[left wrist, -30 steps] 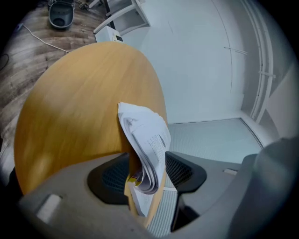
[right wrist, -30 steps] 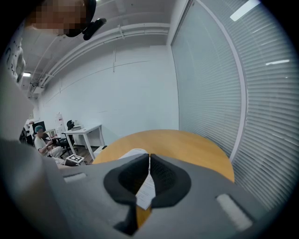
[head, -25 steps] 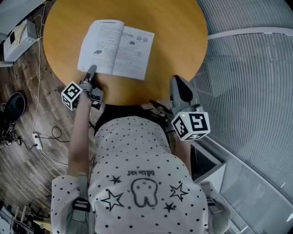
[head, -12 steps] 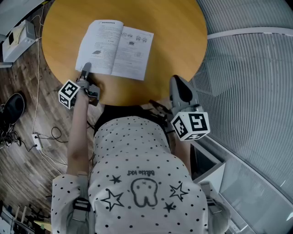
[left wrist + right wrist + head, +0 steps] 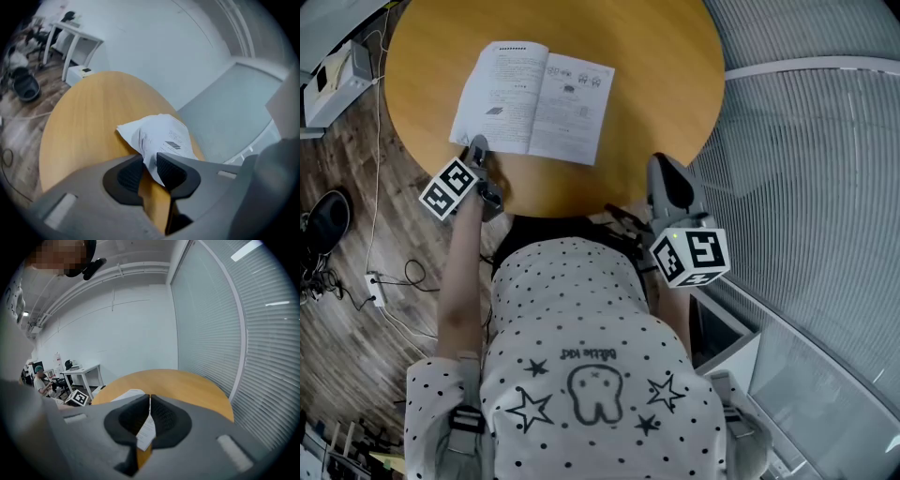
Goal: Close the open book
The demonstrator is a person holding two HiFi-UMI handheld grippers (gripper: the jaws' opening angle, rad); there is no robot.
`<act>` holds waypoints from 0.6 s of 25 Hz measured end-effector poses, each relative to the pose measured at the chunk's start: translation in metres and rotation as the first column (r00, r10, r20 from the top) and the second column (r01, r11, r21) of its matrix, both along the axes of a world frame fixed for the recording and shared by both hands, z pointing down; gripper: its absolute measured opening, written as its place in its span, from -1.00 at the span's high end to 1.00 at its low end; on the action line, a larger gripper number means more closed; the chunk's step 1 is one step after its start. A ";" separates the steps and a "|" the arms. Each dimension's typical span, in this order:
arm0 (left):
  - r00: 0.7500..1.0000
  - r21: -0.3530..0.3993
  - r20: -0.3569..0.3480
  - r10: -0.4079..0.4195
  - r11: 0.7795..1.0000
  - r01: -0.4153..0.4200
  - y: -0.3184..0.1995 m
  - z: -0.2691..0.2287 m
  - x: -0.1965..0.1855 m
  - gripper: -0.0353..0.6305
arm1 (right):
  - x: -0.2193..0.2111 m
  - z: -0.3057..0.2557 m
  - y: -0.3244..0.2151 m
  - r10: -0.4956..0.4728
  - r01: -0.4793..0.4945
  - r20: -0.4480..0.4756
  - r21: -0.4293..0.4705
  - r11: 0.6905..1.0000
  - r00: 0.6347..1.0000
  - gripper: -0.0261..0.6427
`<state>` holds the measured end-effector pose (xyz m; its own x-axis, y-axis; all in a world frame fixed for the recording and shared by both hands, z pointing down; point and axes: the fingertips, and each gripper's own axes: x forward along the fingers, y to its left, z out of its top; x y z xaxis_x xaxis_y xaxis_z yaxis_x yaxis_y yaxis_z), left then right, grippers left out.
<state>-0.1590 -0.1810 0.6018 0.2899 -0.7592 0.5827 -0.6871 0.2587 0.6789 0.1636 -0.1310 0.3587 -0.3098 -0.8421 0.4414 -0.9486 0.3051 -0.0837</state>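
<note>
The open book (image 5: pixel 534 105) lies flat on the round wooden table (image 5: pixel 656 66), white printed pages up. My left gripper (image 5: pixel 476 146) is at the book's near left corner. In the left gripper view the corner of the book's left page (image 5: pixel 161 136) curls up off the wood between the pads of the left gripper (image 5: pixel 149 161), whose jaws have just been closing and now pinch it. My right gripper (image 5: pixel 661 175) rests at the table's near right edge, apart from the book. In its own view the right gripper (image 5: pixel 150 398) is shut with nothing in it, the book (image 5: pixel 126 395) beyond.
The person's dotted shirt (image 5: pixel 581 356) fills the near side. On the floor at left are a white box (image 5: pixel 337 80), a dark shoe (image 5: pixel 323 220) and a power strip (image 5: pixel 375 286) with cables. Slatted blinds (image 5: pixel 806 159) run along the right. A white desk (image 5: pixel 77 40) stands beyond the table.
The left gripper shifted a little left to the book's corner, rolled so its marker cube faces up, and its jaws narrowed onto the page corner. The right gripper stayed still.
</note>
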 end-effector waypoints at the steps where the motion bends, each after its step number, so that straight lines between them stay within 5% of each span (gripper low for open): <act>1: 0.999 -0.007 0.044 0.027 1.000 -0.026 0.001 0.001 0.001 0.60 | -0.001 0.001 0.001 0.000 0.000 0.000 -0.001 1.000 1.000 0.89; 15: 0.992 0.037 0.120 0.042 0.998 -0.047 0.002 -0.017 0.001 0.76 | -0.005 -0.005 -0.004 -0.007 0.007 -0.002 0.005 1.000 1.000 0.89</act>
